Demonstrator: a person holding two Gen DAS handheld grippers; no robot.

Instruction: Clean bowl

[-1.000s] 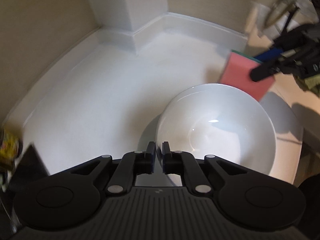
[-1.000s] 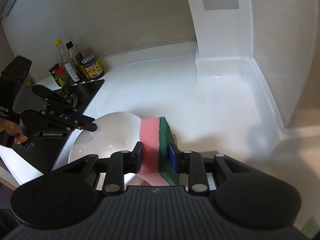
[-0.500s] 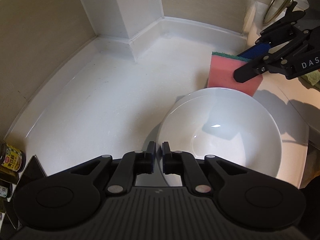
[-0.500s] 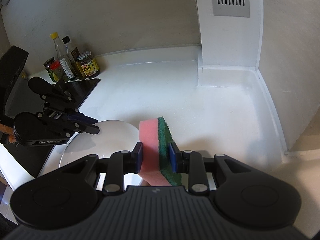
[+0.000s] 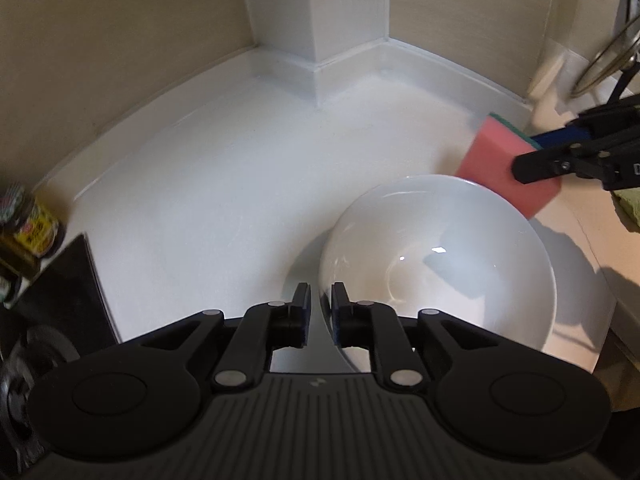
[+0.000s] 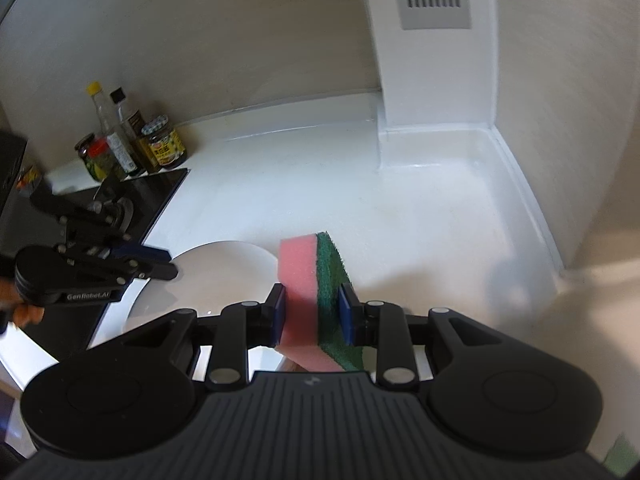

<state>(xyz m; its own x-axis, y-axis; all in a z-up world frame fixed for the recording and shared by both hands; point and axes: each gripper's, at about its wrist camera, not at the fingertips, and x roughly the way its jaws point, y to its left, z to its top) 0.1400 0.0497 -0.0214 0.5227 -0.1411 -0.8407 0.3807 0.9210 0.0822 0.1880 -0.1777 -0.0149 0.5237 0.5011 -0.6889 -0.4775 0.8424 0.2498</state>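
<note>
1. The left gripper [image 5: 319,316] pinches the near rim of the white bowl [image 5: 440,264], likely steadying it for scrubbing.
2. The right gripper [image 6: 312,316] clamps a pink-and-green sponge [image 6: 310,276], its pink face towards the bowl.
3. The sponge hangs just beyond the bowl's far rim, over the white counter [image 5: 240,184], not inside the bowl.

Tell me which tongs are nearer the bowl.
Left. The left tongs clamp the white bowl at its near rim; the right tongs, holding the sponge, sit beyond its far rim.
</note>
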